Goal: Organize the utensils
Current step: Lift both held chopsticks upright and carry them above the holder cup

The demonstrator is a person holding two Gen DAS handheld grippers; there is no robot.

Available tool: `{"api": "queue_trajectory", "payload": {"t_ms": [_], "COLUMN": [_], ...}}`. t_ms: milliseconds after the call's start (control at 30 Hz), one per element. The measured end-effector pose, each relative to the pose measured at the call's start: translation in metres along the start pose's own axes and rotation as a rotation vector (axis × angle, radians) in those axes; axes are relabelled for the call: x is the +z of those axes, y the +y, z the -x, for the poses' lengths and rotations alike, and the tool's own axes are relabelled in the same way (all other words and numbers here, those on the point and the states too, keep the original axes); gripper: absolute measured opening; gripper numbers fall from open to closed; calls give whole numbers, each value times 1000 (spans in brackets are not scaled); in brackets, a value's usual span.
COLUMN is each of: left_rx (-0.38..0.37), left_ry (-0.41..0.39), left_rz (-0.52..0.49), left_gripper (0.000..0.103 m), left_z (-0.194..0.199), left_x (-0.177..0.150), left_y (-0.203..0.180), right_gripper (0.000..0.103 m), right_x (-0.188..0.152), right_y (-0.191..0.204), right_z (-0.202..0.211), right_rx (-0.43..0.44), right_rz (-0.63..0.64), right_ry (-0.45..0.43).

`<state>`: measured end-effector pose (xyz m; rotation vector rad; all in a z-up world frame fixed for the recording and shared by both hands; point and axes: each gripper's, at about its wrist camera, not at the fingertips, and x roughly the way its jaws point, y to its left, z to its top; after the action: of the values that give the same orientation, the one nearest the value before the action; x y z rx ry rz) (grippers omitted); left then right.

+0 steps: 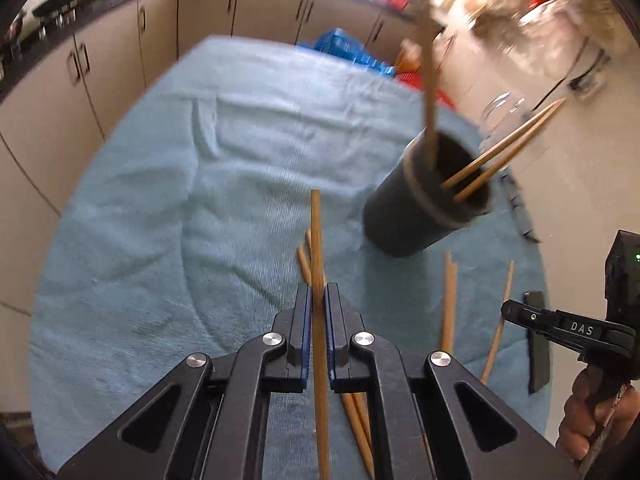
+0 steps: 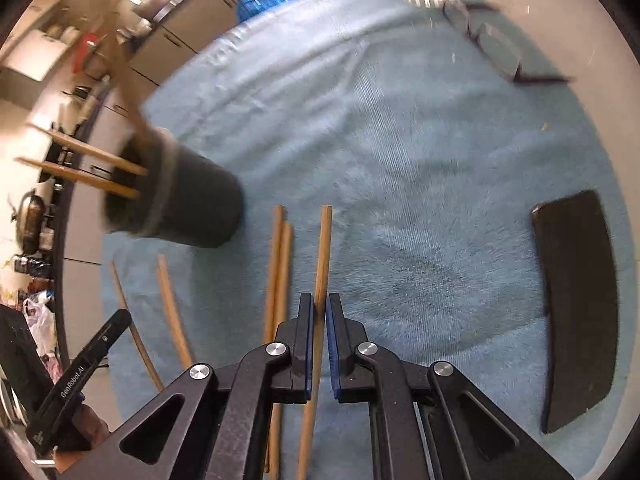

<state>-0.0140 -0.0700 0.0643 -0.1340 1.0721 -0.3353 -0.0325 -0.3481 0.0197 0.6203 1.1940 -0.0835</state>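
Note:
My left gripper (image 1: 319, 292) is shut on a wooden chopstick (image 1: 317, 240) that sticks out past its fingers, above the blue towel (image 1: 180, 200). My right gripper (image 2: 320, 304) is shut on another wooden chopstick (image 2: 323, 252). A dark cylindrical holder (image 1: 404, 216) stands on the towel to the right in the left wrist view, with chopsticks (image 1: 504, 148) and a wooden handle (image 1: 429, 92) leaning out of it. The same holder (image 2: 200, 204) lies to the left in the right wrist view. Several loose chopsticks (image 1: 448, 300) (image 2: 278, 272) rest on the towel between the grippers.
A flat black rest (image 2: 576, 304) lies on the towel at the right. A clear glass jar (image 1: 504, 114) stands behind the holder. Grey blocks (image 2: 496, 50) sit at the far table edge. Kitchen cabinets (image 1: 120, 64) run along the back, with a blue crate (image 1: 344, 50) beyond the table.

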Motion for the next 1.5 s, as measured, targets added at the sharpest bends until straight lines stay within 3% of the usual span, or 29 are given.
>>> {"api": "queue_trajectory", "payload": {"t_ms": [233, 500, 1500], "left_rx": [-28, -52, -87], "left_ry": [-114, -149, -252], "left_rz": [-37, -65, -79], "left_gripper": [6, 6, 6], "left_z": [54, 75, 112], "left_x": [-9, -8, 12], "left_y": [-2, -8, -12], "right_gripper": [6, 6, 6], "right_x": [-32, -57, -63], "right_y": [18, 43, 60], "right_z": [53, 90, 132], "right_rx": [55, 56, 63], "right_rz": [58, 112, 137], "right_ry": [-167, -282, -392]}}
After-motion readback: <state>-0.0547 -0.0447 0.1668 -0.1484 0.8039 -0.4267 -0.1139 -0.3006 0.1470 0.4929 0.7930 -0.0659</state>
